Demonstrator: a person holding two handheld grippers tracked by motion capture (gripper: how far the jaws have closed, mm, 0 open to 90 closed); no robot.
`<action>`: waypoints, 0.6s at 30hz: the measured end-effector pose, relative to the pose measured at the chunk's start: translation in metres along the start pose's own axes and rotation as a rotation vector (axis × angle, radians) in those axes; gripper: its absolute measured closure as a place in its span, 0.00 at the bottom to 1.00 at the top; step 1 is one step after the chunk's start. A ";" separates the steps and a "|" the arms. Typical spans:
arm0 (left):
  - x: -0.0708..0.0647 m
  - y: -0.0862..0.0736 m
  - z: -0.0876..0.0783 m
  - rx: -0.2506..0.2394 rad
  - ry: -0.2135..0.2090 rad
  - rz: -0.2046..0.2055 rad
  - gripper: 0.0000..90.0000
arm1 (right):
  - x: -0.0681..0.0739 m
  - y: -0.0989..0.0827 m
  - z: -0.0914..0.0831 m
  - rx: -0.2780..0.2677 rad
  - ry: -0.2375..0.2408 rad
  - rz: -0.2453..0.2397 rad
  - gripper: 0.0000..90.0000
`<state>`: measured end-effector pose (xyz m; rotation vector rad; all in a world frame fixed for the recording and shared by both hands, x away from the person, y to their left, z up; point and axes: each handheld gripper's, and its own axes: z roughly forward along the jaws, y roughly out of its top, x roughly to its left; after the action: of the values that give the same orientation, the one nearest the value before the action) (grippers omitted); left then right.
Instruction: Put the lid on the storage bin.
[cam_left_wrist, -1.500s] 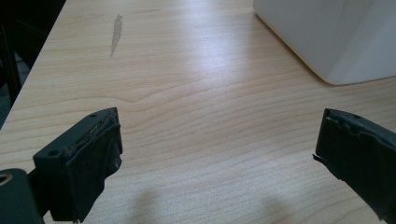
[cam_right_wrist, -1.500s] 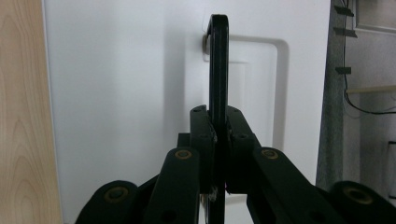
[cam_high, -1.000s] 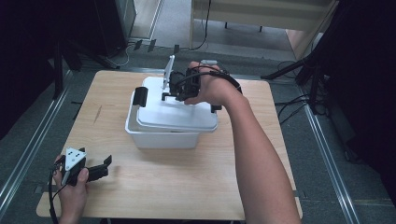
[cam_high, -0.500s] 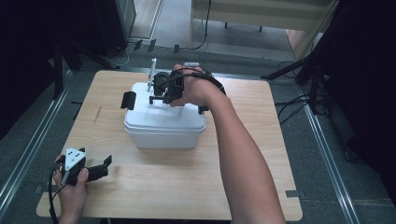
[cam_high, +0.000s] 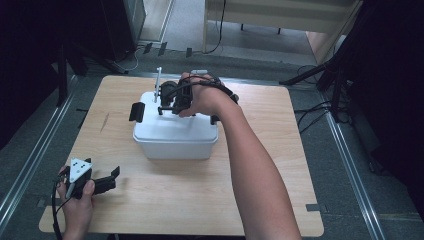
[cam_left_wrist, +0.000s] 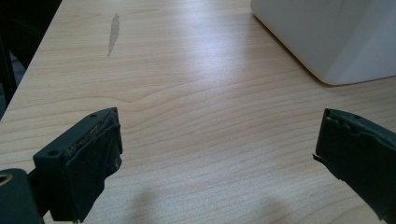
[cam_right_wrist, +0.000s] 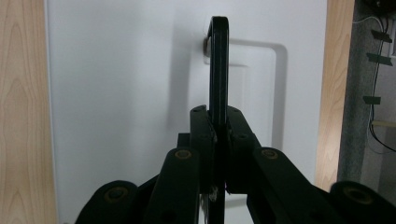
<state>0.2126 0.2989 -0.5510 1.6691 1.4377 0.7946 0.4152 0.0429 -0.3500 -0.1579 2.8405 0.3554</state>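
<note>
- Presently, the right gripper (cam_right_wrist: 218, 140) had its jaws clenched on the thin black upright handle (cam_right_wrist: 218, 65) of the flat white plastic lid (cam_right_wrist: 126, 93); in the high view the same right gripper (cam_high: 172, 100) sat over the far part of the white rectangular plastic container (cam_high: 175, 142).
- Container stood mid-table on the light wooden table (cam_high: 200, 200), slightly toward the far side; lid lay on top of it, whether fully seated could not be told.
- Left gripper (cam_left_wrist: 219, 154) rested at the near left corner, jaws spread wide with nothing between them; seen from above as left gripper (cam_high: 95, 182), well apart from the container.
- Risk: the grip was narrow, on a slim handle, so the lid could pivot or swing and slip out if tilted.
- Risk: nothing steadied the container, so a sideways pull on the lid would likely drag or tip it.
- Risk: a black side latch (cam_high: 136, 111) stood out at the container's left end; it might catch the lid edge.
- Count: one container, one lid, one handle, two grippers, one latch clearly seen.
</note>
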 end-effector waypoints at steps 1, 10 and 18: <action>0.000 0.000 0.000 0.000 0.000 0.000 0.01 | 0.000 0.000 0.001 -0.002 0.001 0.003 0.94; 0.000 0.000 0.000 0.001 -0.001 -0.002 0.01 | 0.002 -0.001 0.003 -0.020 0.013 0.008 0.92; 0.000 0.000 0.000 0.004 -0.001 0.002 0.01 | 0.005 -0.004 -0.007 -0.081 0.052 0.086 0.36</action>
<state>0.2127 0.2990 -0.5509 1.6738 1.4377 0.7923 0.4089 0.0371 -0.3461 -0.0618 2.8915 0.4920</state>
